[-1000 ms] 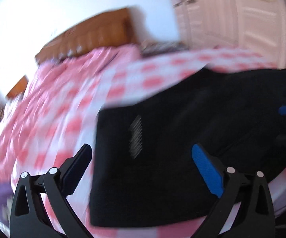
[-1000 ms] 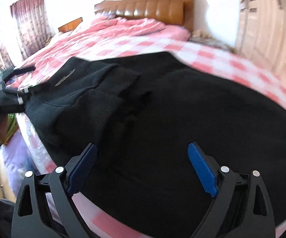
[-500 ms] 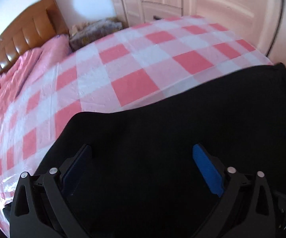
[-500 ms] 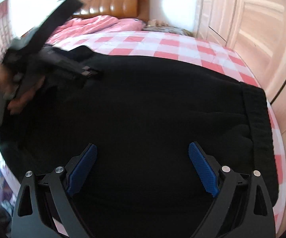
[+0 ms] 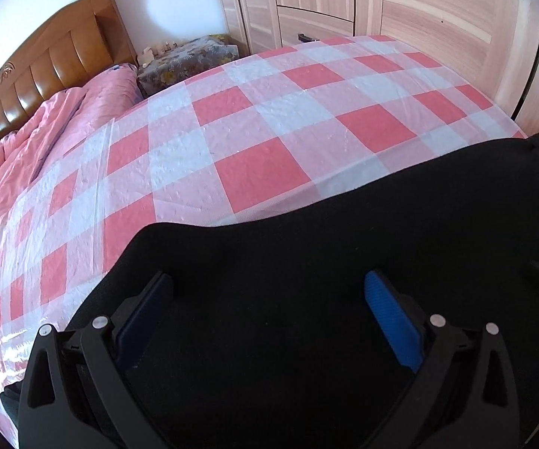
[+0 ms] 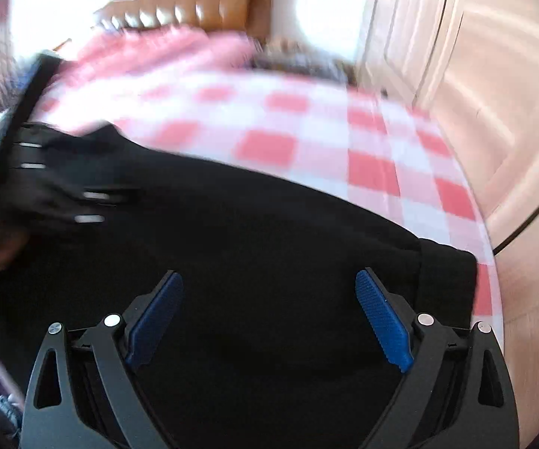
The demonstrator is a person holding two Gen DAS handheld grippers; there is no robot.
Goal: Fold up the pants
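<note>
Hovering both grippers over the pants (image 5: 306, 262) on the bed (image 5: 254, 142).
Left gripper (image 5: 269, 318) and right gripper (image 6: 269, 318), jaws apart, should pinch matching edges before folding.

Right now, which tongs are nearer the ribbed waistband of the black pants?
Right. The right tongs hover open over the pants, the waistband just beside their right finger. The left tongs hover open farther along the fabric.

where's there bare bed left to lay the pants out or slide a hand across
Free: the checked sheet between the pants and the pink quilt, running to the wardrobe-side edge. Crowded: the near edge, where the pants lie under the open left gripper and open right gripper.
</note>
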